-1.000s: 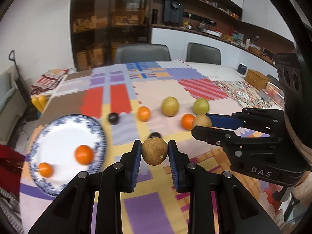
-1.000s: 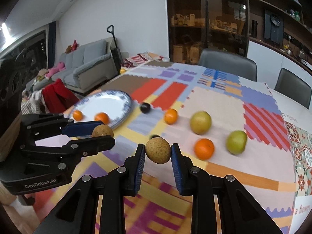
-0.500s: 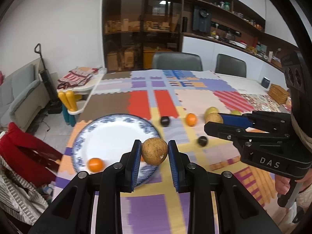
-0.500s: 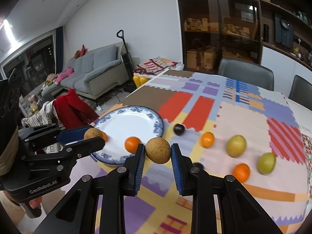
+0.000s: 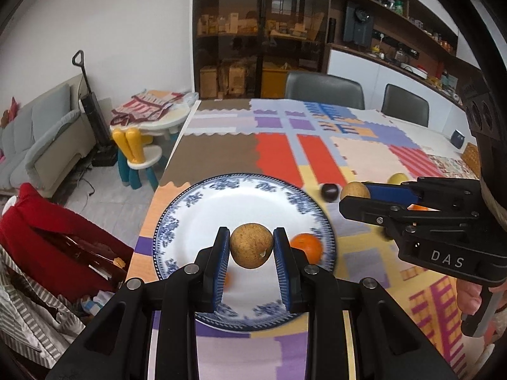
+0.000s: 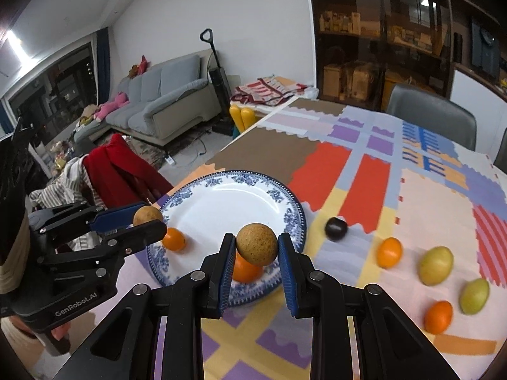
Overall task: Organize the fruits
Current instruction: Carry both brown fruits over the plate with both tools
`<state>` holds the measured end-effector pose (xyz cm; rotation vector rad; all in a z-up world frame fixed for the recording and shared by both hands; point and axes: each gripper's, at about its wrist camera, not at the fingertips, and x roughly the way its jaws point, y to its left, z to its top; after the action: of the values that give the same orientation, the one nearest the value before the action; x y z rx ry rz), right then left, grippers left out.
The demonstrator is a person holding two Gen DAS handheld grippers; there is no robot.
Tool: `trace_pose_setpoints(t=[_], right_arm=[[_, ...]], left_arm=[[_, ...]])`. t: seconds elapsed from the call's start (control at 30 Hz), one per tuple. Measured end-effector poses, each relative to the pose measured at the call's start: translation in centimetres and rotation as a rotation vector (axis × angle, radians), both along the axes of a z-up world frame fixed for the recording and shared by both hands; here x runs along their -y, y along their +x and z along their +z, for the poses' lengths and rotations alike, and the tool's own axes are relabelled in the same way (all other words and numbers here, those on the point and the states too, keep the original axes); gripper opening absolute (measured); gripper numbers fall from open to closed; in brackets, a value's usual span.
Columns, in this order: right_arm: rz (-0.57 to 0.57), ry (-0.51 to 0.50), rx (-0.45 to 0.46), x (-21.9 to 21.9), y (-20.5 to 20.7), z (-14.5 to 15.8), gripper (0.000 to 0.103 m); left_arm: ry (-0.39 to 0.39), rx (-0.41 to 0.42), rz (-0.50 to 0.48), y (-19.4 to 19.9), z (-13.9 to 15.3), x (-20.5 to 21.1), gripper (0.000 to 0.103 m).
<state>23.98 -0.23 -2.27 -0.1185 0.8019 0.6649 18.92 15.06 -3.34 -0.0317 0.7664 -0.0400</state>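
Observation:
My left gripper [image 5: 251, 237] is shut on a round brown fruit [image 5: 251, 247], held above the blue-rimmed white plate [image 5: 177, 209]. My right gripper [image 6: 256, 237] is shut on a second brown fruit [image 6: 256, 244] over the plate's [image 6: 221, 202] near right edge. Each gripper appears in the other's view, the right gripper [image 5: 351, 196] on the right and the left gripper [image 6: 149, 219] on the left. Two oranges [image 6: 173, 239] [image 6: 245, 271] lie on the plate. On the patchwork cloth lie a dark plum [image 6: 336, 228], two more oranges [image 6: 389, 252] [image 6: 439, 316] and two yellow-green fruits [image 6: 435, 265] [image 6: 474, 295].
The table's left edge [image 5: 164, 171] runs close beside the plate. Past it stands a chair draped with a red garment [image 6: 126, 174], a small children's table with a stool [image 5: 139, 155] and a grey sofa [image 6: 164, 101]. Two grey chairs [image 5: 323, 90] stand at the far side.
Both grippers have swung left across the table with their brown fruits, from over the loose fruits to over the plate. The plate now fills the middle of both views.

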Motion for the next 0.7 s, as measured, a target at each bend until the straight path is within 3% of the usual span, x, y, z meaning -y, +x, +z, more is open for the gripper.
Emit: trace_pose_setpoints(t=[0.37, 0.7], right_arm=[[0.035, -0.073, -0.083, -4.9, 4.8, -3.0, 0.028], [0.045, -0.161, -0.152, -7.3, 7.7, -5.9, 0.028]], left_arm=[[-0.044, -0.114, 0.035, 5.2, -3.2, -4.0, 0.028], [-0.048, -0.204, 0.027, 8.3, -5.7, -5.1, 0.028]])
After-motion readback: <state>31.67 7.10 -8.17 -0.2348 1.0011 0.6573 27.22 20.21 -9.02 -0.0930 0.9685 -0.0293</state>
